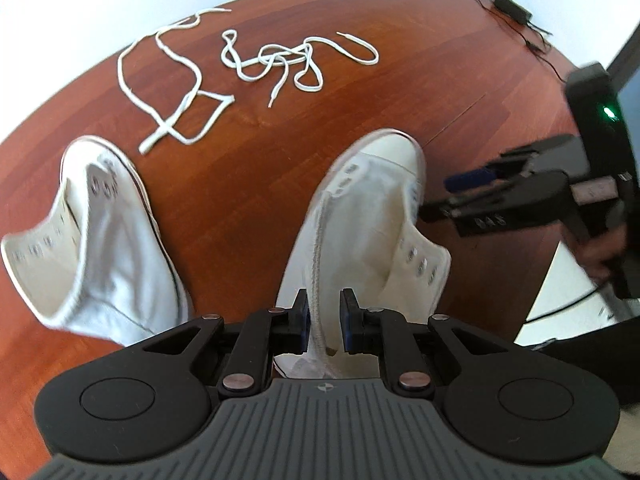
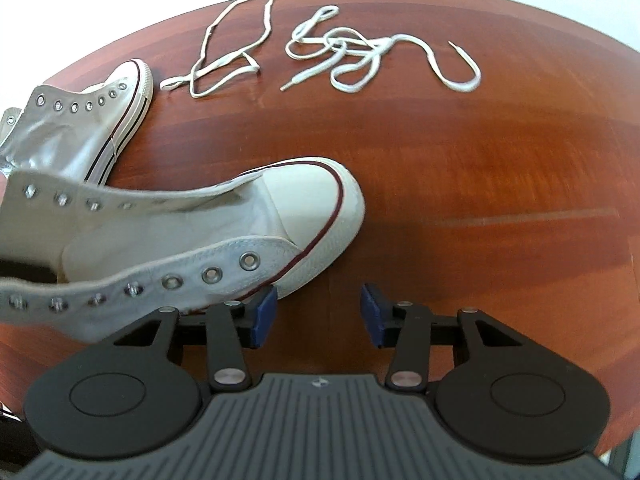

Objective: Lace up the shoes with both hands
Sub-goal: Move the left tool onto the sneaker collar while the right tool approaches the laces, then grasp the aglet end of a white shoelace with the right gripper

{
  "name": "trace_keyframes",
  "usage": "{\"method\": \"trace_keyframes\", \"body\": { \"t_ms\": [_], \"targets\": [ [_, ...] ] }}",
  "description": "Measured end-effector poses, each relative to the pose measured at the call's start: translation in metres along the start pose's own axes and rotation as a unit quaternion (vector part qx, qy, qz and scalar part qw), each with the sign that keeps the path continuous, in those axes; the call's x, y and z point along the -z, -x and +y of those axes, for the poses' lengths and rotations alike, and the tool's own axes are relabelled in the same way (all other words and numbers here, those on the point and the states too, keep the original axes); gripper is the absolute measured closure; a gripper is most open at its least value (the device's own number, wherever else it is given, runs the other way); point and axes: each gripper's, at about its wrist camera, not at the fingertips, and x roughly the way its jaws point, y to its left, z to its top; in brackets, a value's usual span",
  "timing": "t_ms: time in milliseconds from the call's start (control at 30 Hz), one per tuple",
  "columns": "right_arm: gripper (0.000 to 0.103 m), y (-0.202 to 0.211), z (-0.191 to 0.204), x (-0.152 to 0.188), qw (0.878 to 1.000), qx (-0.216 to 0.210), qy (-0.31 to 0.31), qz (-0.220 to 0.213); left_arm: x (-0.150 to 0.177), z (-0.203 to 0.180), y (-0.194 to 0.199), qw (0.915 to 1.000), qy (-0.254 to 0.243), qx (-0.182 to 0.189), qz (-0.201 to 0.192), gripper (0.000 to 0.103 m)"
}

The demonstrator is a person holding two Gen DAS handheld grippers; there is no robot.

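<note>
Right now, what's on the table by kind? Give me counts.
Shoes: 2, a near shoe and a far shoe
Loose laces: 2, a left lace and a right lace
Black adapter with cable: 1
Total: 5

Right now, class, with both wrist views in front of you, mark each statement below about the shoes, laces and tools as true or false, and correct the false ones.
1. Both shoes already have laces threaded through their eyelets. False: the near shoe and far shoe show bare eyelets.
2. Two white laces lie loose on the table. True.
3. The right tool is clamped on a lace. False: it is open and holds nothing.
4. The left tool straddles the heel strip of the near shoe. True.
5. The table is wooden, reddish brown. True.
</note>
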Motion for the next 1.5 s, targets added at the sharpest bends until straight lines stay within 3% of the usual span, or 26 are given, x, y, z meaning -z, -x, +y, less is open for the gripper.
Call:
{"method": "trace_keyframes", "body": {
  "t_ms": [300, 667, 833, 1000, 1100, 1200, 1367, 1500],
  "targets": [
    [0.057, -0.017, -0.005, -0.042, 0.995, -0.039, 0.09, 0.009, 0.01, -0.04, -0.005, 0.9984, 0.056, -0.005, -0.011, 0.086],
    [0.057, -0.037, 0.008, -0.079, 0.975, -0.099, 0.198, 0.016, 0.005, -0.067, -0.013, 0.9874, 0.151, -0.036, -0.033, 0.086],
    [0.057, -0.038, 0.004, -0.092, 0.965, -0.13, 0.227, 0.015, 0.006, -0.065, -0.013, 0.9821, 0.179, -0.044, -0.041, 0.083],
    [0.057, -0.035, -0.002, -0.113, 0.954, -0.132, 0.268, -0.005, 0.006, -0.067, -0.007, 0.9793, 0.189, -0.06, -0.043, 0.079],
    [0.057, -0.033, -0.006, -0.126, 0.947, -0.133, 0.293, -0.018, 0.004, -0.067, -0.001, 0.9792, 0.185, -0.066, -0.049, 0.072],
    [0.059, -0.036, -0.008, -0.139, 0.936, -0.13, 0.326, -0.027, -0.001, -0.065, 0.007, 0.9786, 0.186, -0.066, -0.057, 0.067],
    [0.059, -0.044, -0.005, -0.154, 0.908, -0.126, 0.398, -0.042, -0.009, -0.063, 0.017, 0.98, 0.172, -0.071, -0.069, 0.066],
    [0.059, -0.053, -0.001, -0.158, 0.871, -0.109, 0.475, -0.067, -0.013, -0.063, 0.027, 0.9816, 0.156, -0.086, -0.07, 0.061]
  ]
}}
